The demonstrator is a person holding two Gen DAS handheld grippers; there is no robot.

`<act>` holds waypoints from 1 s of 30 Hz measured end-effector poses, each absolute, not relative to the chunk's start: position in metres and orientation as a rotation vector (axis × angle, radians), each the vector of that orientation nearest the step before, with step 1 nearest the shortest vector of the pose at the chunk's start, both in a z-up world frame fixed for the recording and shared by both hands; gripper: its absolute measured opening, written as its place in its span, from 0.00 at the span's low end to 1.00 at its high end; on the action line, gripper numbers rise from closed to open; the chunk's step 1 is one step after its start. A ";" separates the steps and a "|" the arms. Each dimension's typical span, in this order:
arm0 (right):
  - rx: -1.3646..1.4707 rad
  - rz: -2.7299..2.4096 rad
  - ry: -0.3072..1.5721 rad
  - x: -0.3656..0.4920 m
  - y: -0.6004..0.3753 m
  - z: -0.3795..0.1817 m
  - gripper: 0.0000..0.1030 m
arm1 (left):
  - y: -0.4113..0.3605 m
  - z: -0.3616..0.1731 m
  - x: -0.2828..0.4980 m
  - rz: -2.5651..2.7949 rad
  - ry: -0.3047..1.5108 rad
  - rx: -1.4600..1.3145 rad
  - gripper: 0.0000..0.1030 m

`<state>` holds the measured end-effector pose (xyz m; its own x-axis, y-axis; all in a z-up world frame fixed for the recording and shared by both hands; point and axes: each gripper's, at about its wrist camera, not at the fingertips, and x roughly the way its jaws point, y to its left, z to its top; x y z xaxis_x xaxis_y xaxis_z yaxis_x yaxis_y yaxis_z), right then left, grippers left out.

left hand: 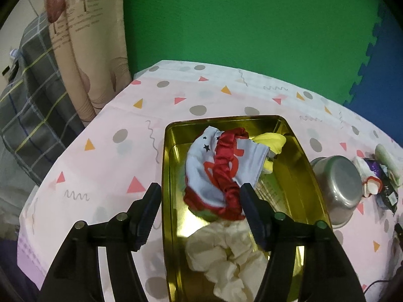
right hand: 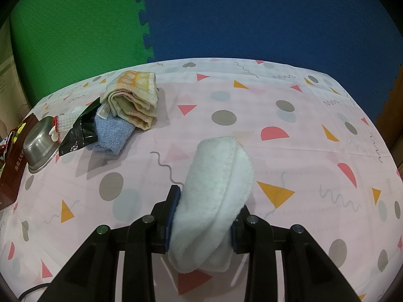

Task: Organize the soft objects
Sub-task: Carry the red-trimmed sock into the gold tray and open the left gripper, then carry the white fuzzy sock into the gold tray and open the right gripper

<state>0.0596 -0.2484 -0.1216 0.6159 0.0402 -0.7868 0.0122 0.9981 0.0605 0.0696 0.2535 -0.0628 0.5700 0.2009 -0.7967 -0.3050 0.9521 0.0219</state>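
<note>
- Grippers first: left hand-held gripper [left hand: 200,211] stands open over the gold tin [left hand: 312,176], nothing between its jaws; both point steeply down.
- Right hand-held gripper [right hand: 205,216] is clamped on a pale blue cloth [right hand: 216,188], held above the bench [right hand: 302,115].
- Inside the tin: cream scrunchie [left hand: 226,259] nearest, then red scrunchie [left hand: 226,176] on a white garment [left hand: 199,166], yellow cloth [left hand: 272,141] at the far end.
- Advice: carry the pale cloth over the tin's bare side before releasing; lift the left one clear first.
- Farther off: folded towels [right hand: 131,100] and a steel bowl [right hand: 37,146] remain outside.
</note>
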 end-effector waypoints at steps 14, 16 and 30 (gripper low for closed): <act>0.057 0.015 0.908 0.060 -0.248 -0.122 0.33 | 0.230 -0.047 0.026 0.310 0.826 -0.099 0.66; 0.057 0.015 0.908 0.060 -0.249 -0.121 0.33 | 0.229 -0.048 0.021 0.329 0.803 -0.098 0.68; 0.034 -0.001 0.914 0.060 -0.246 -0.119 0.33 | 0.237 -0.059 -0.001 0.378 0.782 -0.174 0.70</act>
